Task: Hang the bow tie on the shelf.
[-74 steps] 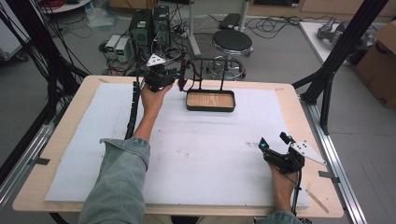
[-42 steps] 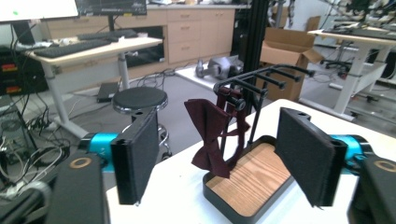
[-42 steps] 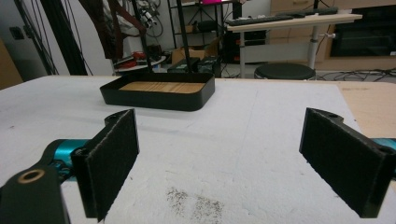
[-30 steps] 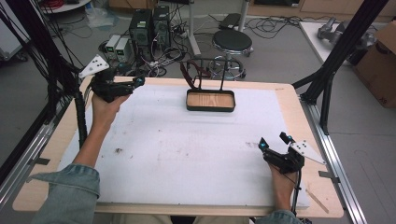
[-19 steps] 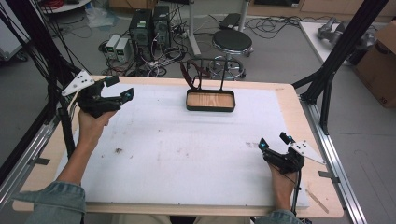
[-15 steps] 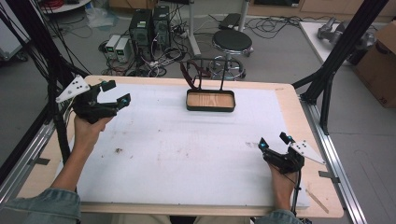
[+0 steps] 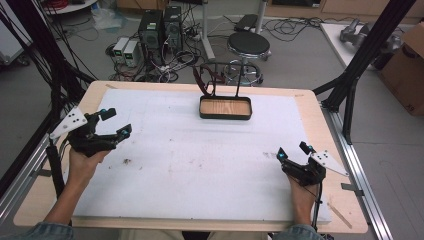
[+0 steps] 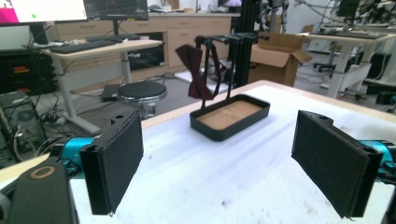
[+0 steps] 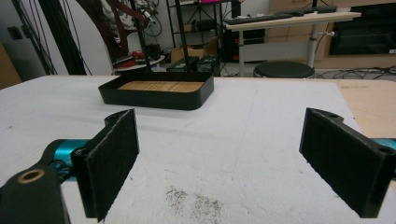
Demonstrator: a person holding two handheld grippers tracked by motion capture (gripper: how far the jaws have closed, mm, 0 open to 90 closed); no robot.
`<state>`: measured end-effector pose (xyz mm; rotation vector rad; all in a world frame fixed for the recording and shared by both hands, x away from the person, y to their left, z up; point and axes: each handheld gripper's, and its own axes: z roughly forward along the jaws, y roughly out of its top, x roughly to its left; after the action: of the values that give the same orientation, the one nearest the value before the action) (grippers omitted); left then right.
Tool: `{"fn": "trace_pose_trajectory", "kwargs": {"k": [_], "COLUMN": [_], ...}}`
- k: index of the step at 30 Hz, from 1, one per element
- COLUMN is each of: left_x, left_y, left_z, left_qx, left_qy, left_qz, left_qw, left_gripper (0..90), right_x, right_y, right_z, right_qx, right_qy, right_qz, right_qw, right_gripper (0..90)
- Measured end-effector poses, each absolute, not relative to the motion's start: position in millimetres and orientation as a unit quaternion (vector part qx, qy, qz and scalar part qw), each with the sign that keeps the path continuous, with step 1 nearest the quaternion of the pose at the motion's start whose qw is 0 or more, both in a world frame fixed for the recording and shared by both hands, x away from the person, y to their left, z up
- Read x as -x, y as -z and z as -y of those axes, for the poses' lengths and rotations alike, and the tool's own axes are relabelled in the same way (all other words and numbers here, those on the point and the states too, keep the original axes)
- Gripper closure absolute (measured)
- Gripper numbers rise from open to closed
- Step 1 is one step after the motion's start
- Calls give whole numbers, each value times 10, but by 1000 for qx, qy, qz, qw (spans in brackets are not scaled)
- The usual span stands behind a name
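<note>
Black fingers (both grippers) gape empty; bow tie (image 8: 196, 70) hangs on stand (image 7: 238, 82).

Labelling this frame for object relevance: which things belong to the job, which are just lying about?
In the job:
- stand tray
- dark red bow tie hanging on the stand
- left gripper, jaws open, empty
- right gripper, jaws open, empty

Lying about:
- stool
- computer towers
- cardboard box
</note>
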<state>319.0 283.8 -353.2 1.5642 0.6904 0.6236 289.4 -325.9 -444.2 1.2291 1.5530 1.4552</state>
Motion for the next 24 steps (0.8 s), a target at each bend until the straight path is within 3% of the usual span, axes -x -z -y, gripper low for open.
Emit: {"fn": "trace_pose_trajectory", "kwargs": {"k": [15,24], "left_x": [-3071,-3097], "left_y": [4050,4143], "left_z": [-2935,-2920], "left_qx": [-694,-700], "left_qy": [-271,-265], "left_qz": [-329,-340], "left_qw": [580,569], "left_gripper": [166,166], "right_x": [-2894,-2895], "right_y": [4441,4442], "right_z": [3255,3253], "right_qx": [-471,-472], "right_qy": [-557,-556], "right_qz": [-596,-596], "right_qw": [335,336], "right_gripper": [111,111]}}
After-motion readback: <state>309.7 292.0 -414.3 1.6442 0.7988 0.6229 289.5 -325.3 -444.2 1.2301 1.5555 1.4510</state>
